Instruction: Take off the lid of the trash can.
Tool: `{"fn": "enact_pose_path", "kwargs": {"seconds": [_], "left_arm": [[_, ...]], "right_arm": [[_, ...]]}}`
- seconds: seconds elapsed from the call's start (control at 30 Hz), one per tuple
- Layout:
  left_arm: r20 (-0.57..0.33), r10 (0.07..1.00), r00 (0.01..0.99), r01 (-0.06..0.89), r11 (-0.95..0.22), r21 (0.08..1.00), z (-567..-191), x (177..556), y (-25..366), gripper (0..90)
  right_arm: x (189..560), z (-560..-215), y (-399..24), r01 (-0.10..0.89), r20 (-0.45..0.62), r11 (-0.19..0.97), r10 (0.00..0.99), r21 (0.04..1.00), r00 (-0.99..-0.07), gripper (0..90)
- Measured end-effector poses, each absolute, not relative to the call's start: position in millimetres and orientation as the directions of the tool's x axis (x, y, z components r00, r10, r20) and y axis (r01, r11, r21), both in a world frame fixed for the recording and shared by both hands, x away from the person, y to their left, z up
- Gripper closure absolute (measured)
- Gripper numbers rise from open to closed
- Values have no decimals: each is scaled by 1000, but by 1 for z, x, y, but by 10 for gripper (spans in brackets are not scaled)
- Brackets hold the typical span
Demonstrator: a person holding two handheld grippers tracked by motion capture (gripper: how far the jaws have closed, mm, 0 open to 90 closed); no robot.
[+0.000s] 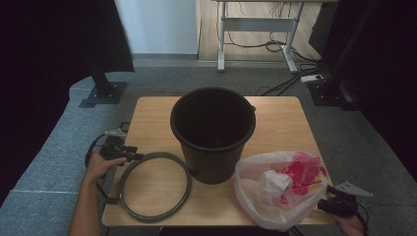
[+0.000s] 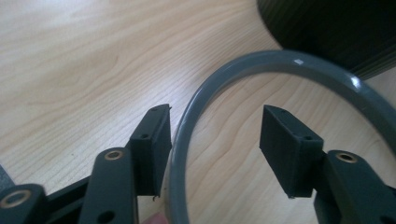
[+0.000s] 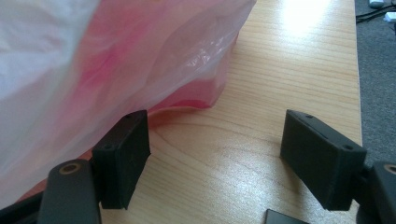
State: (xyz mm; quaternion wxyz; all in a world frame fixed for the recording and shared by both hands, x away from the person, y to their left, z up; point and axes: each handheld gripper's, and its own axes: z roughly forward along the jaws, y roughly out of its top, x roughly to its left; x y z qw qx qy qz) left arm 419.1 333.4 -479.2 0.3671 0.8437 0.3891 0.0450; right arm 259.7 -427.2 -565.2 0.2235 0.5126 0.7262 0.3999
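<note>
I am looking down on the tabletop (image 1: pixel 147 110), where a grey ring (image 1: pixel 154 186) is lying flat at the near left, just beside a black bucket (image 1: pixel 213 132) standing upright in the middle. My left tongs (image 1: pixel 138 156) are sitting at the ring's far left edge. In the left gripper view the ring (image 2: pixel 187 135) is running up between the two jaws, close against the left jaw and well off the right one; the left tongs (image 2: pixel 215 140) are standing about half open and gripping nothing, with the ring resting on the wood and not clamped. Whether the left jaw is actually touching the ring I cannot tell. At the near right a clear bag (image 1: pixel 275 189) with pink and white stuff inside is lying on the tabletop, and my right tongs (image 1: pixel 328 196) are sitting at its right side. In the right gripper view the right tongs (image 3: pixel 215 140) are standing wide open and empty, the bag (image 3: pixel 93 60) bulging against the left jaw and bare wood showing between the jaws.
</note>
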Motion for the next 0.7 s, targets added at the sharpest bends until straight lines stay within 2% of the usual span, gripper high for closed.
{"fn": "enact_pose_path", "kwargs": {"seconds": [0.17,0.37,0.43,0.7], "left_arm": [[-156,704,693,615,-464,637,-467,408,324,386],[-169,673,720,606,-491,626,-466,398,315,352],[-166,670,723,597,-487,637,-467,396,313,304],[-166,661,732,588,-490,643,-465,393,310,295]], "right_arm": [[262,-565,-429,566,95,153,918,810,-384,235],[263,-565,-431,569,108,147,915,809,-390,234],[263,-565,-430,568,105,148,915,810,-389,235],[263,-565,-429,567,95,156,917,809,-388,235]]}}
